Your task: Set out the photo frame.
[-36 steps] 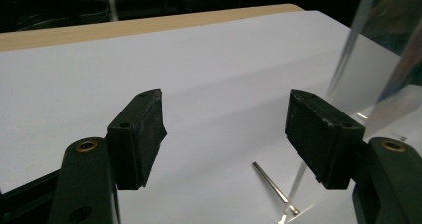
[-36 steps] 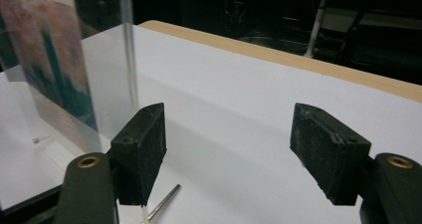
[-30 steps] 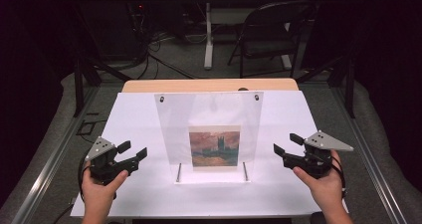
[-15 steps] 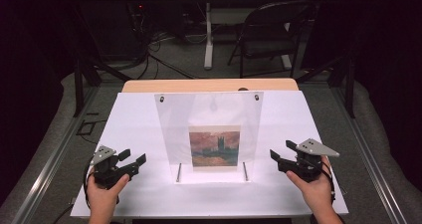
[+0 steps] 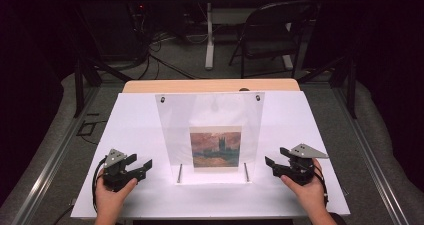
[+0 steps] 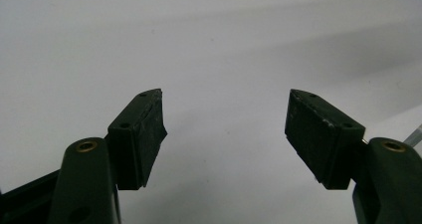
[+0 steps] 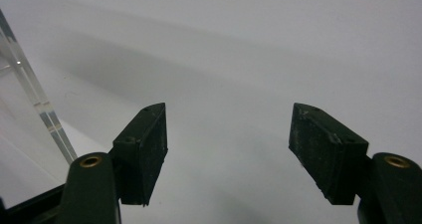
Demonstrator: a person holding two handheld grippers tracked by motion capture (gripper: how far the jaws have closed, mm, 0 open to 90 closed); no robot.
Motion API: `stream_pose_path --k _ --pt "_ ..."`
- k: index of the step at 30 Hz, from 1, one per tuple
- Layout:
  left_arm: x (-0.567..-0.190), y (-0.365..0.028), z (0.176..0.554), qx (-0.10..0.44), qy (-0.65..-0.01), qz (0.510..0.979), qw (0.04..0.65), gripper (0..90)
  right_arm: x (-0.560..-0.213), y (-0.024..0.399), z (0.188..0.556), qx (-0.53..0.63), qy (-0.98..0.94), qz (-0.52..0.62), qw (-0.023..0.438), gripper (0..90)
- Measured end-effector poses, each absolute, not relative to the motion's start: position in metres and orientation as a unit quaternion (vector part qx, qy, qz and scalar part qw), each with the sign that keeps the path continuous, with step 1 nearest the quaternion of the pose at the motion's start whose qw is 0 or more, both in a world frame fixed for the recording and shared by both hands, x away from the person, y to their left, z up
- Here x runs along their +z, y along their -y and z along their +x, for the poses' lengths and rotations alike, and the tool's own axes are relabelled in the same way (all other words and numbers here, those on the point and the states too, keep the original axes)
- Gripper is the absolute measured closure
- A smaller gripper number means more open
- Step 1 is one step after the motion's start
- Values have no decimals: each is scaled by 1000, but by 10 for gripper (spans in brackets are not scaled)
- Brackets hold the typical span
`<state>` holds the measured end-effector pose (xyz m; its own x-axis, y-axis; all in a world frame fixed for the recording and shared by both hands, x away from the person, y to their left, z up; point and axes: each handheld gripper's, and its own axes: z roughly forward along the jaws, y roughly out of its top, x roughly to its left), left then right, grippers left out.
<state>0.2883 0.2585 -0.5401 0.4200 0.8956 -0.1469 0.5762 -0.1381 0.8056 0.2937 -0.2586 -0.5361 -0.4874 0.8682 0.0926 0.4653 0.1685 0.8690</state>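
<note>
— Between my tongs, where is the clear panel (image 5: pixel 210 135)?
— Upright on the white table (image 5: pixel 145 115), between them; my left gripper (image 5: pixel 141 166) and right gripper (image 5: pixel 274 164) flank it, apart, both wide, holding nothing.

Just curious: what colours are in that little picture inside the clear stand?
Reddish-orange above, dark blue-green below; the picture shows best in the high view.

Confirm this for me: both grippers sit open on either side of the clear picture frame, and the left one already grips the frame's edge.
Not quite. The left gripper grips nothing: the left gripper view shows open jaws with bare white table between them. The rest holds: in the high view both grippers, the right gripper too, sit open either side of the clear picture frame.
</note>
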Motion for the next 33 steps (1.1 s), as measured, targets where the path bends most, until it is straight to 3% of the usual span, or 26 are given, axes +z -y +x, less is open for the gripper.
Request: stream_pose_path --k 19,33 --pt "-547 -244 290 175 -481 768 386 318 -550 256 297 438 -742 469 195 307" --pt "-548 -245 291 166 -485 765 390 318 -553 256 298 436 -742 474 187 308"
